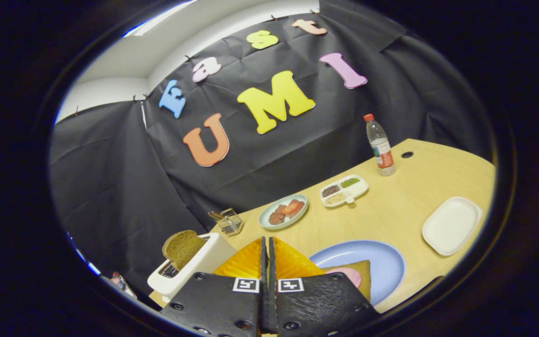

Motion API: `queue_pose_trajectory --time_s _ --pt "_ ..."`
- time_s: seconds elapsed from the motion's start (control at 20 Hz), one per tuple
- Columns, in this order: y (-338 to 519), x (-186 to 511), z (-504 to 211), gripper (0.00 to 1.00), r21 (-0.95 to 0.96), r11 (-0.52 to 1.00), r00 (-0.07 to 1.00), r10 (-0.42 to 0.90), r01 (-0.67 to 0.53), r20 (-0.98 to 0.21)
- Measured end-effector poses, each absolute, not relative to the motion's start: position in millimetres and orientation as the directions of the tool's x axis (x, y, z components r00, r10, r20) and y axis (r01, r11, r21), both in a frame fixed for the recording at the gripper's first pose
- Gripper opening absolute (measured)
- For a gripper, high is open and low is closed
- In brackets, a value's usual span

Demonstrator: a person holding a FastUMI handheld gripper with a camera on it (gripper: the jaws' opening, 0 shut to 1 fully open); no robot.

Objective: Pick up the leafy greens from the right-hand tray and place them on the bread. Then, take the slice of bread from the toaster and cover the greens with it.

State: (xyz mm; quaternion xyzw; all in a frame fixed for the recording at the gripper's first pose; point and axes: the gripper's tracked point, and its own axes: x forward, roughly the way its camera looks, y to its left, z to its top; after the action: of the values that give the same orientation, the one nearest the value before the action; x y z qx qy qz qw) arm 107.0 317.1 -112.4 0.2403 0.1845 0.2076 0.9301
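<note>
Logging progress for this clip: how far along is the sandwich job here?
Apparently done: the white tray holds no greens, but the tongs hide much of the bread on the blue plate, so I can't confirm they are there. In hand: nothing, the tongs are shut and empty. Left: the slice in the toaster must cover it.

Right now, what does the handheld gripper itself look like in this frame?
The gripper has two ribbed, wedge-shaped fingers, shut against each other with nothing between them. Each sits on a black textured plate with round screw heads and a square black-and-white marker.
</note>
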Motion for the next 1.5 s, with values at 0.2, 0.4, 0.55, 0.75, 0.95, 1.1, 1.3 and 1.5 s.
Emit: queue_pose_trajectory --time_s 0.2,0.4,0.55,0.75,0.95,1.1,1.3,1.5 --pt "284 116 -131 0.0 0.539 0.812 0.861 0.423 -0.223 -0.281" --pt "262 119 -157 0.0 0.508 0.84 0.856 0.397 -0.193 -0.33" --pt "249 121 -179 0.0 0.482 0.858 0.85 0.379 -0.175 -0.366" --pt "236 123 -195 0.13 0.476 0.867 0.843 0.364 -0.15 -0.396" --pt "220 125 -192 0.38 0.438 0.887 0.862 0.329 -0.143 -0.386" --pt "217 123 -180 0.55 0.414 0.897 0.876 0.318 -0.155 -0.362" --pt "214 115 -136 0.83 0.326 0.929 0.927 0.268 -0.177 -0.262" --pt "227 95 -73 0.94 0.239 0.953 0.965 0.222 -0.185 -0.139"
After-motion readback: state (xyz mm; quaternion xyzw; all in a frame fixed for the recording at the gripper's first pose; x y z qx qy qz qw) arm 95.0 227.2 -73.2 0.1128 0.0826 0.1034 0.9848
